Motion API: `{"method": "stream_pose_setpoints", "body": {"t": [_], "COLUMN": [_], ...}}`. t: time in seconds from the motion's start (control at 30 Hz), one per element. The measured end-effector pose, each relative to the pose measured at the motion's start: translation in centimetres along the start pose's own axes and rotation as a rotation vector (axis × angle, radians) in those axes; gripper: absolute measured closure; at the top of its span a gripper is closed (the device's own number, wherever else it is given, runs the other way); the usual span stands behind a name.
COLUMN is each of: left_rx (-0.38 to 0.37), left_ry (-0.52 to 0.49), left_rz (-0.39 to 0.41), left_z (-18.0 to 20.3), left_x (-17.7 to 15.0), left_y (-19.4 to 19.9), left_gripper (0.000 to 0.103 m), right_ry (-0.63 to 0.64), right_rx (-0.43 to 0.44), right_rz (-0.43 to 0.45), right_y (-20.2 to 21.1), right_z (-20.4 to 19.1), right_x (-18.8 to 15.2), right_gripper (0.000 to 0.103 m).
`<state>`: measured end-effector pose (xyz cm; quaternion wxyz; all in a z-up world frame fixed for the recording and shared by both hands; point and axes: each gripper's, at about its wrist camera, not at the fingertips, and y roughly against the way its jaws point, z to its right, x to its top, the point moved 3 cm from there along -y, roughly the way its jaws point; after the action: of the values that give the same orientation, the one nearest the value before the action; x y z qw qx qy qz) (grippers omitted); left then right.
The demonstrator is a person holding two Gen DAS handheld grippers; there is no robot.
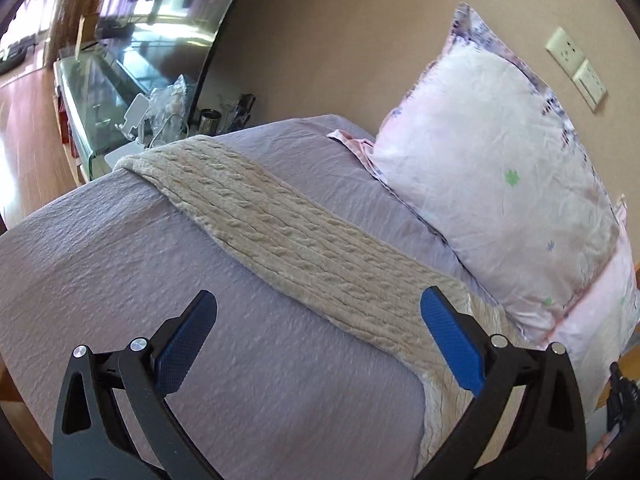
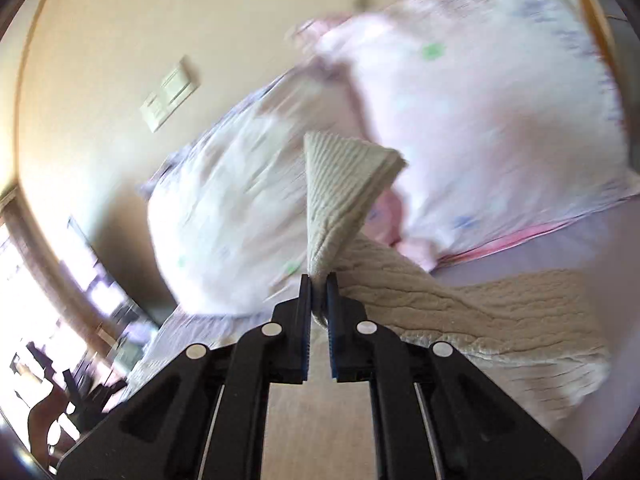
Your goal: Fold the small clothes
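Holding knit garment [image 2: 344, 200] corner pinched in my right gripper [image 2: 319, 280] jaws — long strip runs ahead-left of spread, empty left gripper [image 1: 320, 312], between its tips.

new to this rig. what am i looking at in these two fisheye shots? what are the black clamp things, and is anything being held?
There is no robot arm here. A person carries a handheld two-finger clamp in each hand, and a fisheye camera on each one looks forward along its fingers. So each picture is one hand's own view.

The left view shows the left tongs wide open, blue pads apart, hovering over a bed with a lilac sheet. A long beige cable-knit garment lies stretched across the sheet, beside a floral pillow against the wall.

The right view is motion-blurred. The right tongs are shut on an end of the same knit garment, lifting it off the bed, with a corner sticking up past the fingertips while the rest trails on the sheet.

That likely starts a fold.
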<state>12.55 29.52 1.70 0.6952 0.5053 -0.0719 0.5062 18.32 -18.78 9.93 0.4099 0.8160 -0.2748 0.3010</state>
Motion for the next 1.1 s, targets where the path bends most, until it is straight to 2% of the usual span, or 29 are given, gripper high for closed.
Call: {"method": "stream_pose_setpoints", "body": {"t": [0.03,0.07,0.1,0.13,0.2,0.27,0.33,0.43,0.47,0.5,0.57,0.6,0.63,0.7,0.73,0.8,0.9,0.97,1.03,1.1], "left_rx": [0.016,0.027,0.037,0.047,0.054,0.053,0.082,0.061,0.065,0.081,0.115,0.122,0.110,0.039,-0.015,-0.167,-0.421,-0.531,-0.580,-0.603], "left_ry": [0.020,0.042,0.064,0.093,0.161,0.205,0.232,0.325,0.356,0.381,0.384,0.364,0.326,0.167,0.064,-0.151,-0.505,-0.705,-0.841,-0.908], "left_rz": [0.004,0.010,0.013,0.009,-0.007,0.002,0.018,0.027,0.027,0.021,-0.003,-0.005,0.009,0.037,0.051,0.051,-0.025,-0.135,-0.277,-0.383], "left_z": [-0.5,-1.1,-1.8,-2.6,-4.2,-5.6,-6.9,-8.8,-9.4,-10.0,-10.3,-9.6,-8.1,-2.9,0.8,9.0,21.4,27.3,30.4,30.7], "left_x": [0.4,1.0,1.4,1.9,2.9,3.9,5.1,6.5,6.9,7.2,7.8,8.1,8.3,8.5,8.1,5.5,-2.9,-10.4,-16.9,-20.7], "left_y": [-0.3,-0.6,-0.8,-1.1,-1.9,-2.6,-2.9,-3.4,-3.5,-3.7,-4.2,-4.2,-3.8,-2.8,-2.2,-1.0,0.6,0.6,-0.2,-0.7], "left_gripper": [0.001,0.001,0.002,0.004,0.008,0.016,0.024,0.036,0.046,0.052,0.086,0.090,0.093,0.095,0.095,0.095,0.095,0.095,0.095,0.095], "right_ry": [0.031,0.051,0.064,0.070,0.077,0.038,-0.025,-0.078,-0.086,-0.093,-0.102,-0.102,-0.099,-0.093,-0.095,-0.106,-0.139,-0.182,-0.230,-0.288], "right_rx": [0.032,0.059,0.087,0.101,0.064,0.032,0.012,-0.040,-0.050,-0.056,-0.062,-0.064,-0.067,-0.075,-0.073,-0.065,-0.055,-0.059,-0.083,-0.116], "right_rz": [-0.094,-0.158,-0.176,-0.152,-0.066,-0.017,0.002,0.029,0.032,0.034,0.039,0.041,0.043,0.056,0.064,0.074,0.064,0.036,0.003,-0.028], "right_y": [-2.3,-3.6,-3.9,-3.3,-1.1,1.1,2.3,3.9,4.6,4.8,5.1,5.5,5.7,5.8,5.9,5.8,5.0,4.1,3.4,3.3], "right_z": [-2.0,-3.4,-4.0,-4.3,-3.7,-1.6,1.0,3.9,4.7,5.2,6.2,6.4,6.6,6.7,6.8,7.0,7.5,8.5,10.0,12.0], "right_x": [-1.7,-3.0,-3.8,-4.3,-4.4,-3.3,-2.3,-2.0,-2.4,-2.4,-2.5,-2.6,-2.6,-2.4,-2.3,-2.1,-2.3,-2.6,-3.0,-3.4], "right_gripper": [0.090,0.078,0.060,0.051,0.026,0.024,0.024,0.023,0.023,0.022,0.022,0.022,0.022,0.022,0.022,0.022,0.022,0.022,0.023,0.025]}}
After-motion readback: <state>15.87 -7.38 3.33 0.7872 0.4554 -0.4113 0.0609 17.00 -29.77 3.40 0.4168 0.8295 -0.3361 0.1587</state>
